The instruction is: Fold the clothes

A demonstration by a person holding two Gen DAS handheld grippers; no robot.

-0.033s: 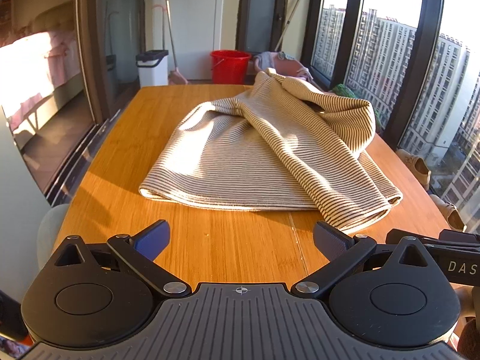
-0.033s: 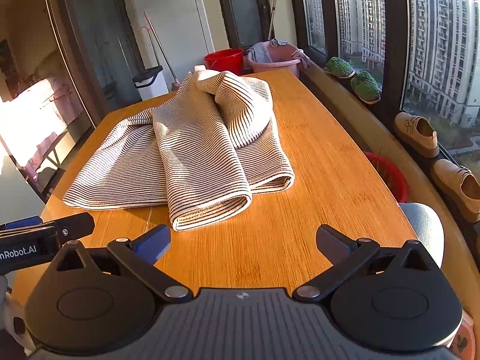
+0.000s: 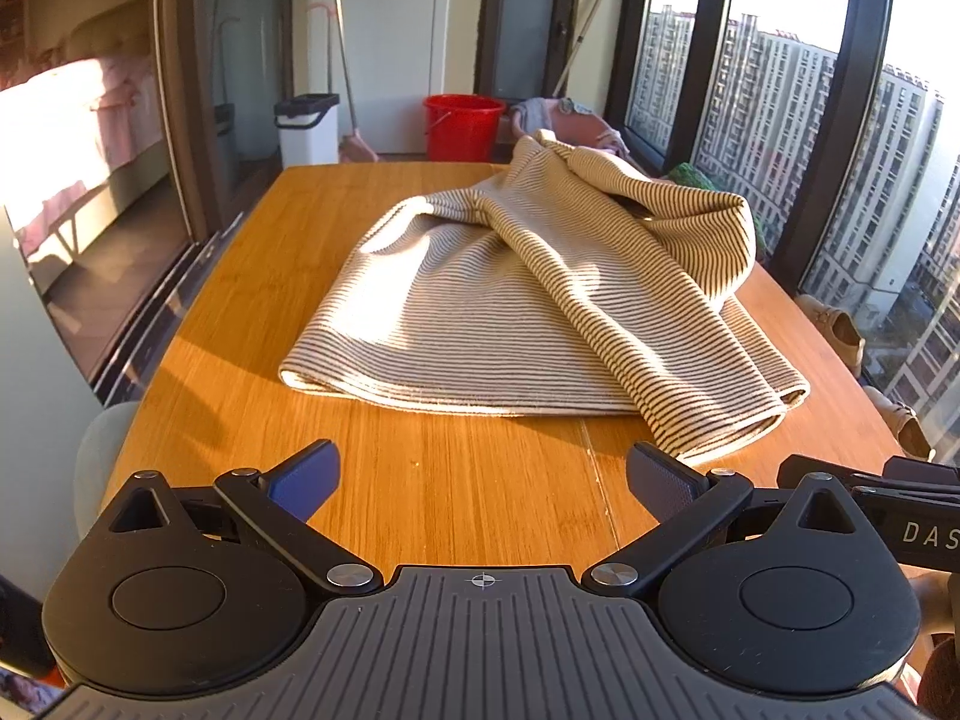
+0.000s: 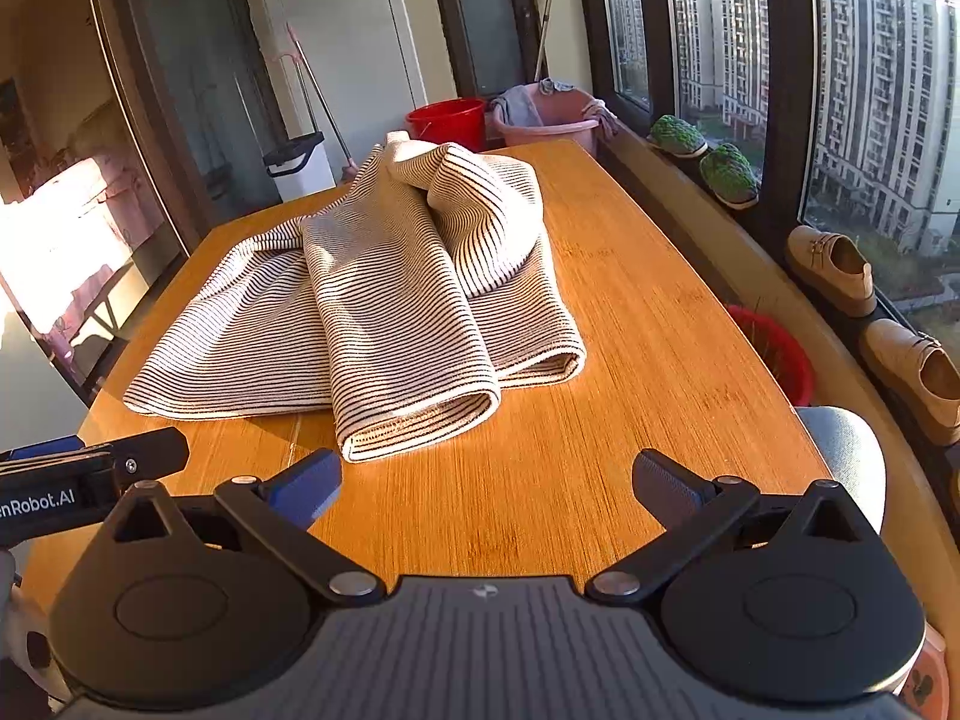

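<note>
Both tools hang over the near tabletop point(image 4: 630, 360) edge, the left tool point(image 3: 480, 483) and right tool point(image 4: 487, 483) each spread wide and empty. A striped garment point(image 3: 540, 312) lies rumpled mid-tabletop. Beyond, a pink basin point(image 4: 552, 123) holds clothes beside a red bucket point(image 3: 463, 126).

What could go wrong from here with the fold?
1. The striped garment lies bunched, one part draped over the rest; a pinch at the near rolled hem may catch several layers.
2. Its far end sits near the far edge of the table; a hard pull could skew the whole pile.
3. Left tool and right tool, both open, sit close together and could collide.
</note>
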